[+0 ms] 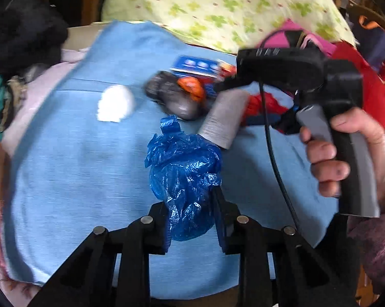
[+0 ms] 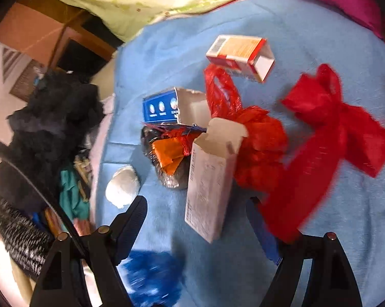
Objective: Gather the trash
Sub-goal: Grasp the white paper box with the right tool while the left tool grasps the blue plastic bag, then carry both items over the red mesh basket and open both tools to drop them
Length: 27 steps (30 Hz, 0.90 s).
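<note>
While we are working over the blue cloth point(image 1: 77, 166) that is covering most of the surface, we are seeing the floral yellow-green fabric point(image 1: 218, 7) bunching along its far edge and a dark heap of clothing point(image 2: 51, 128) lying off its left side. On the cloth, a red plastic bag point(image 2: 333, 140) is sprawling to the right, with a second crumpled red bag point(image 2: 256, 140) just beside it. We are holding the left gripper point(image 1: 192, 212) low over the cloth, and its jaws are pinching a crumpled blue plastic bag point(image 1: 182, 168) between them. We are keeping the right gripper point(image 2: 195, 217) with its jaws spread wide; a tall white carton point(image 2: 210, 186) with its top flap open is standing between them, though we cannot tell whether either pad is touching it. In the left wrist view, a hand point(image 1: 346, 151) is wrapping around that gripper's handle. Behind the carton, a torn blue box point(image 2: 166, 107) is resting against a grey foil wrapper with an orange scrap point(image 2: 169, 158), and a red-and-white box point(image 2: 243, 56) is lying further back. A small white wad point(image 2: 122, 189) is sitting near the cloth's left edge.
</note>
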Motion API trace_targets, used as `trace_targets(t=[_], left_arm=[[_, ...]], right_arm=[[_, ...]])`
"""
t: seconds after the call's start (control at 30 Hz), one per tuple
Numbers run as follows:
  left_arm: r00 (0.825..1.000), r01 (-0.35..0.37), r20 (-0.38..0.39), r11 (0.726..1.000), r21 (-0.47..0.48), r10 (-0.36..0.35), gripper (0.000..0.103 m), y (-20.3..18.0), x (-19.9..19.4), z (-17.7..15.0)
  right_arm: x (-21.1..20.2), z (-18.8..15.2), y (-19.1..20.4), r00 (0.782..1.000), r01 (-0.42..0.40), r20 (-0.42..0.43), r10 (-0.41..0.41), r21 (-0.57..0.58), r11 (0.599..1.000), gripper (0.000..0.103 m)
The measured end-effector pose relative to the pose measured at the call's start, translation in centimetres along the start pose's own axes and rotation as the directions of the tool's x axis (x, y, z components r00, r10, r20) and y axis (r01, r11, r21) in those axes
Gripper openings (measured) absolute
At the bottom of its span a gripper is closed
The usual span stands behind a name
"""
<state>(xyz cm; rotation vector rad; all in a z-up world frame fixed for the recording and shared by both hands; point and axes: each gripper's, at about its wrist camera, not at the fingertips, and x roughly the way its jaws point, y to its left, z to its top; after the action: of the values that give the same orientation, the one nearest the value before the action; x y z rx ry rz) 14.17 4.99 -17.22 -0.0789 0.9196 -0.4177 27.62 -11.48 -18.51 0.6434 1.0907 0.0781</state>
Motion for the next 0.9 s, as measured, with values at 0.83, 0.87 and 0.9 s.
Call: trace_targets(t=[0.83,0.87,0.9], left_arm=[[0.996,-0.03,0.087,0.994,0.104,0.021,0.029,-6.9,-5.8,1.8],[0.995,-0.027,0.097,0.991,0.129,0.014,0.03,-8.0,-6.2,2.2],[0.994,-0.02,0.107,0.988,0.156,0.003,0.03,-9.1,-6.6,2.6]], right_arm=[[-12.9,-5.3,-1.3,0.957,-0.05,0.267,0.112,-0.228,0.972,0.025],[-14.4,-5.8,-1.4,0.949,-0.045,0.294,0.117,-0.24,0.97,0.025],[-16.4,-6.2,-1.6,0.937,-0.038,0.327,0.123,-0.254,0.966,0.025]])
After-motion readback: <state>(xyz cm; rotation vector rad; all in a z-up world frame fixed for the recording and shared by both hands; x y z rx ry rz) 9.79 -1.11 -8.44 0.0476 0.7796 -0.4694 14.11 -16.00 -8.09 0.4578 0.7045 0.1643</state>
